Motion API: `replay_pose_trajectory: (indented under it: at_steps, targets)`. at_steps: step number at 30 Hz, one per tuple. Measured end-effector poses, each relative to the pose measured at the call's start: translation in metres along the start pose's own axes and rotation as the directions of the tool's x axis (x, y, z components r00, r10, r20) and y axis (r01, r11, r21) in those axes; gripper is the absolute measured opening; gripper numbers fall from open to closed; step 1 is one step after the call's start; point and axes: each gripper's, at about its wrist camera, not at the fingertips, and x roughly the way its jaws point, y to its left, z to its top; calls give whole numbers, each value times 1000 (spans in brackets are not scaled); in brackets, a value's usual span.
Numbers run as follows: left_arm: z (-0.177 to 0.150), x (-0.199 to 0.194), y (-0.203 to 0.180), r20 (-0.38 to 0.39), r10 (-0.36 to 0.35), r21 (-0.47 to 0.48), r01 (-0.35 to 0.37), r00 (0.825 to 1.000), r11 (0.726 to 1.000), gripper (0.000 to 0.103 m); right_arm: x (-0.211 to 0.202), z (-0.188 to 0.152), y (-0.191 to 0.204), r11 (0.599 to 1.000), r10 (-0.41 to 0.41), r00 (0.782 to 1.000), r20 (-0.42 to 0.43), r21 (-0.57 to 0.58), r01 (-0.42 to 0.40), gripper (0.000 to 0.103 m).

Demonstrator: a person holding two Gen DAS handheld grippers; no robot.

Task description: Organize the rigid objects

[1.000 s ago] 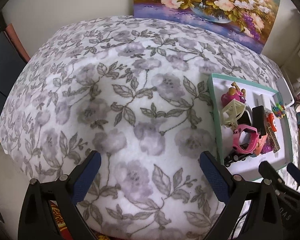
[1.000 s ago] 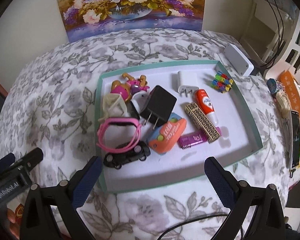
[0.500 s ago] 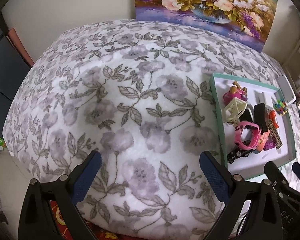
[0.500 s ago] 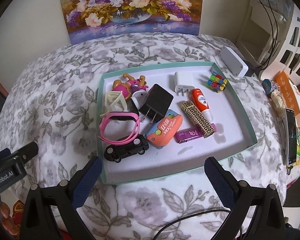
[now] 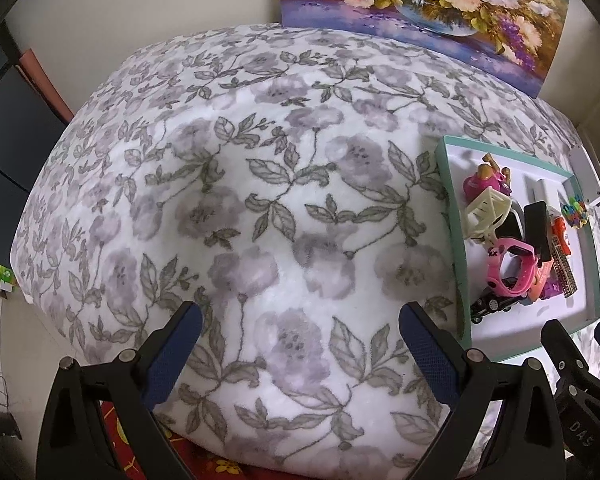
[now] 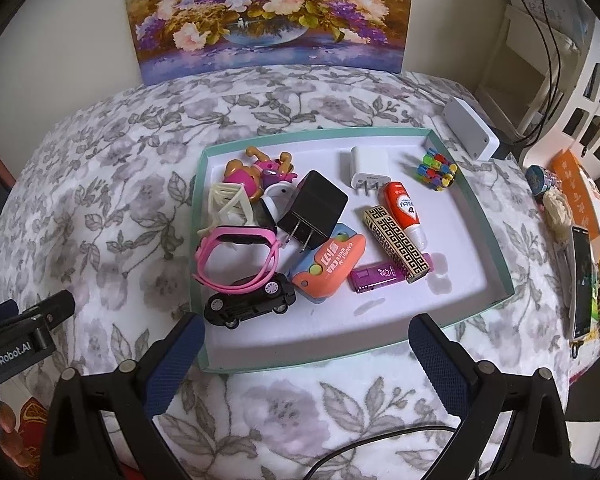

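Right claw (image 6: pixel 306 354): it is hovering wide open and holding nothing, just in front of the near rim of the tray.
Left claw (image 5: pixel 300 344): it is also standing wide open and empty, over bare floral cloth, well apart from the toys.
Tray (image 6: pixel 496 248): a shallow teal-rimmed tray is lying on the desk, which a floral cloth (image 5: pixel 260 208) is covering.
Nearest things: the black toy car (image 6: pixel 250 307) is sitting by the near left corner, with the pink watch (image 6: pixel 236 262) resting partly on it.
Middle: the black charger (image 6: pixel 314 210), the orange case (image 6: pixel 328 268), the purple flash drive (image 6: pixel 376 278) and the patterned bar (image 6: pixel 398 242) are crowding together and touching.
Farther: the white charger (image 6: pixel 368 166), the correction bottle (image 6: pixel 404 212) and the colourful cube (image 6: pixel 436 170) are lying more apart.
Handling, as I judge: all are looking light, stiff and smooth. The car may roll, so gripping across its body sides is seeming best. The watch strap is bending, so the case part is the safer hold.
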Motion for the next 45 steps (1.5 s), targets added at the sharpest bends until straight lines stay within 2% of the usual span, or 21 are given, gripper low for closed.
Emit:
replay_pose_trajectory:
  at_steps: [14,45]
  targets:
    - [1,0,-1,2,17,7,-17,1000,1000,99,1,1,4,1000,-3,1000,6,-31,3,103]
    - [2,-3,2,7,-1,-24,2,1000,1000,99,3,2,7,998,-13,1000,1,-56,13,103]
